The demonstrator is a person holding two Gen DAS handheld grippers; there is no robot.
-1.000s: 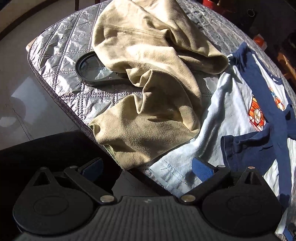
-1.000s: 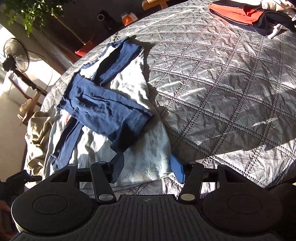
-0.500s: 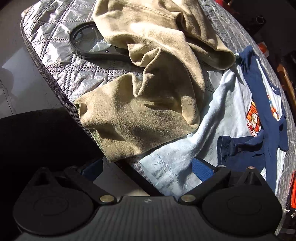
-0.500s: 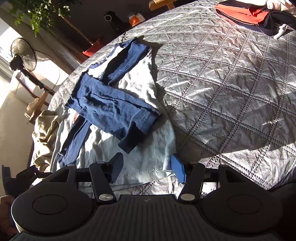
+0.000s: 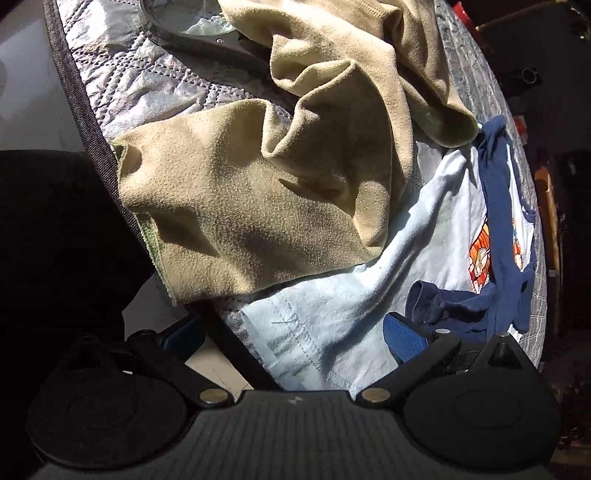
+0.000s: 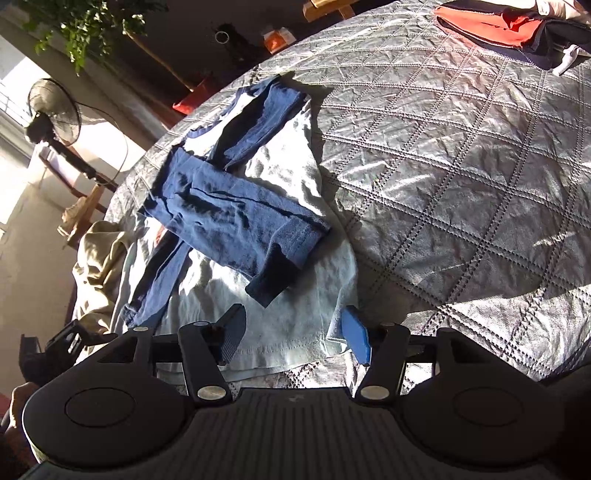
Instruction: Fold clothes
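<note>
The left gripper (image 5: 291, 334) has its blue-padded fingers (image 5: 402, 338) spread wide apart, holding nothing, poised over the near hem of a pale blue long-sleeved shirt with navy sleeves and an orange print on the chest (image 5: 332, 321). Whether the pads touch the cloth cannot be told. The right gripper (image 6: 293, 332) is likewise spread and empty, its two fingers straddling the shirt's lower hem corner (image 6: 288, 332) — one pad dark in shadow, the other bright blue at the hem's outer edge.

The shirt lies flat on a silver-grey quilted table cover with diamond stitching (image 6: 443, 166), near its front edge, with both navy sleeves folded in across the body; the nearer sleeve's cuff (image 6: 273, 284) points toward the right gripper. Just beside the shirt and overlapping its far side is a crumpled tan fleece garment (image 5: 251, 192), which drapes partly over the table edge. Beyond the fleece, a round black-rimmed lens or lid (image 5: 192, 26) rests on the cover, partly hidden by it.

At the far corner of the cover lies a heap of orange and dark clothing (image 6: 509, 26). Off the table stand a black pedestal fan (image 6: 55, 118) and a leafy green plant (image 6: 74, 22).
</note>
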